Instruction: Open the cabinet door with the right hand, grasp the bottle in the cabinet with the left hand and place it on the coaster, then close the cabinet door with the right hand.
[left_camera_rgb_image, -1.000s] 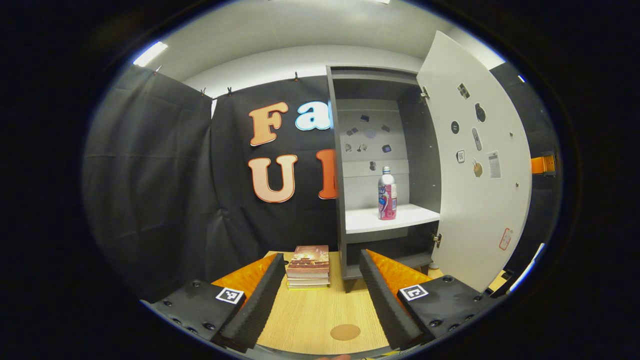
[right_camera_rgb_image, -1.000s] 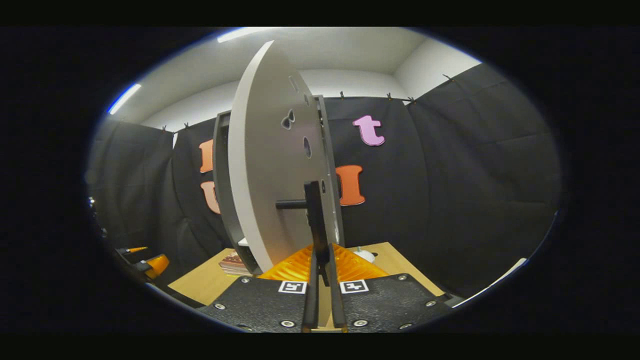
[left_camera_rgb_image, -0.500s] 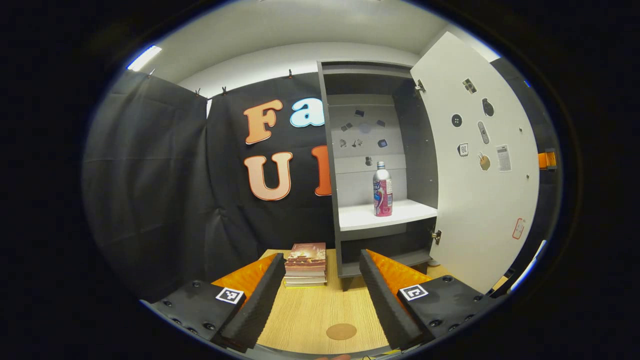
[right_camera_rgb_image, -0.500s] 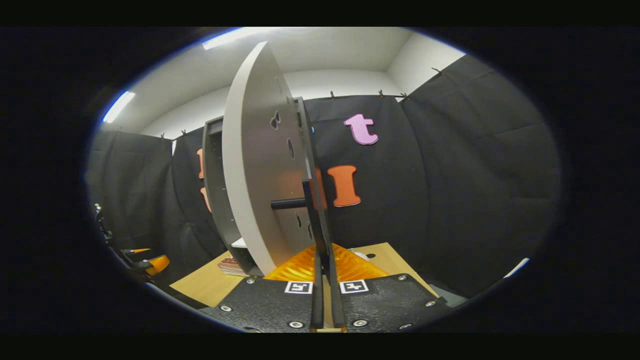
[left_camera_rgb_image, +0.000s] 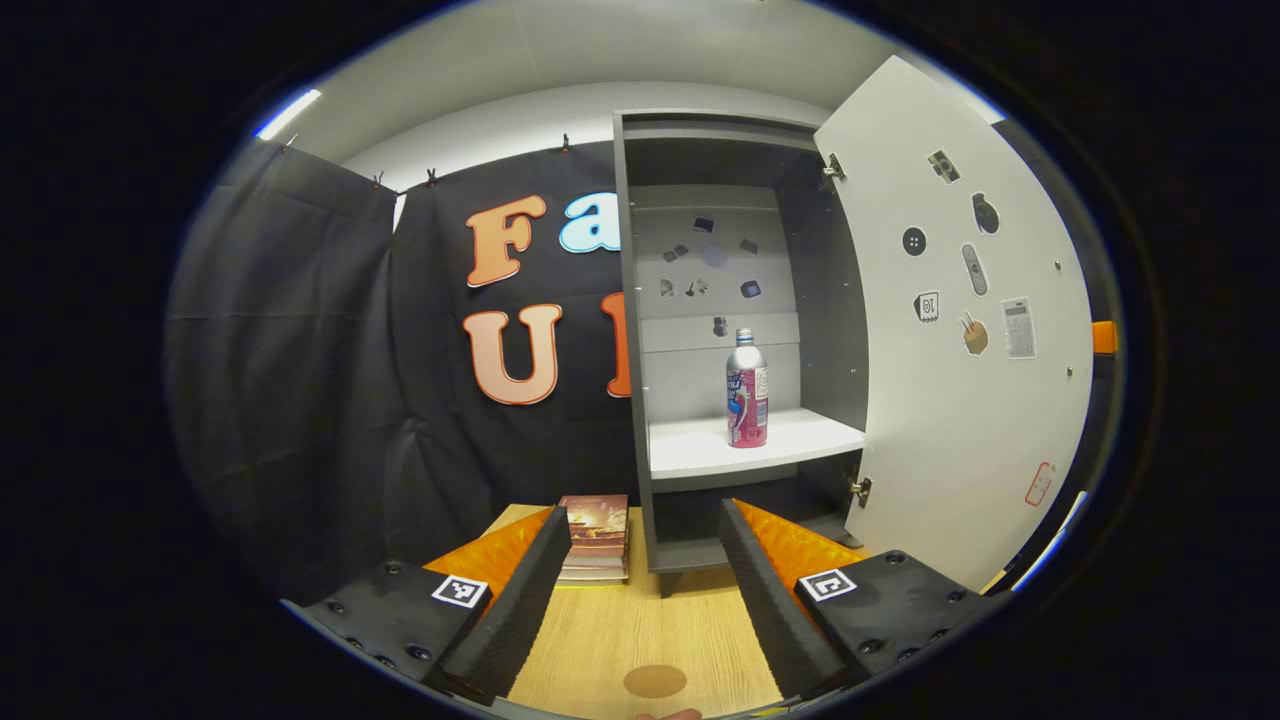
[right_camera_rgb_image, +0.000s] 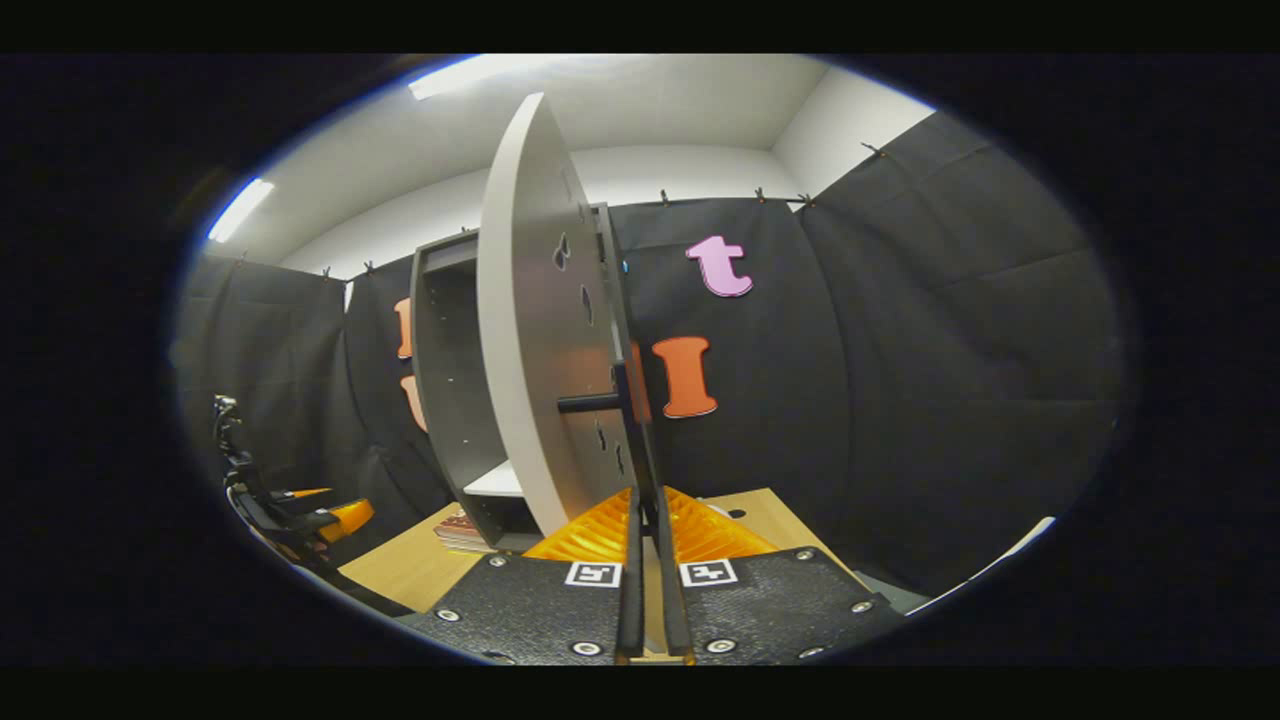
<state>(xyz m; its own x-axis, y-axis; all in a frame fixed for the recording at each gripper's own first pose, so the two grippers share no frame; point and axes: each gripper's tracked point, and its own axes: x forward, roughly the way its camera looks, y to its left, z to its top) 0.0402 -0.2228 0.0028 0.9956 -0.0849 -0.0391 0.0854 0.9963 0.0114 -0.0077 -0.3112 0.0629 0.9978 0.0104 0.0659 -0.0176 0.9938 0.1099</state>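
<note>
A: Left gripper view, from nine o'clock across?
B: Black cloth wall at nine o'clock. Low at seven to five o'clock, left gripper (left_camera_rgb_image: 640, 590) with fingers (left_camera_rgb_image: 510, 610) spread wide, holding nothing, above the light wooden table (left_camera_rgb_image: 620, 640). Between the fingers at six o'clock, flat round brown coaster (left_camera_rgb_image: 655, 681) lying bare on the table. Just above the left finger, small stack of books (left_camera_rgb_image: 595, 535) touching the foot of the cabinet.
A: And the cabinet itself?
B: Tall grey open-fronted cabinet (left_camera_rgb_image: 630, 300) just right of centre. On its white shelf (left_camera_rgb_image: 745, 447), upright silver bottle with a pink label (left_camera_rgb_image: 747, 402), standing towards the shelf's right half, well apart from the left gripper. Small stickers on the back panel above it.
A: At three o'clock?
B: White cabinet door (left_camera_rgb_image: 960, 330) swung wide open, hinged on the cabinet's right side, inner face dotted with stickers.
A: Right gripper view, same order?
B: At eight o'clock, the left gripper again, farther off, near the table's edge. At eleven to twelve o'clock, the door seen nearly edge-on. Centre, black bar handle (right_camera_rgb_image: 625, 400) sticking out from the door. At six o'clock, right gripper (right_camera_rgb_image: 648, 540) pressed together on the lower end of that handle, fingers (right_camera_rgb_image: 632, 580) nearly touching.
</note>
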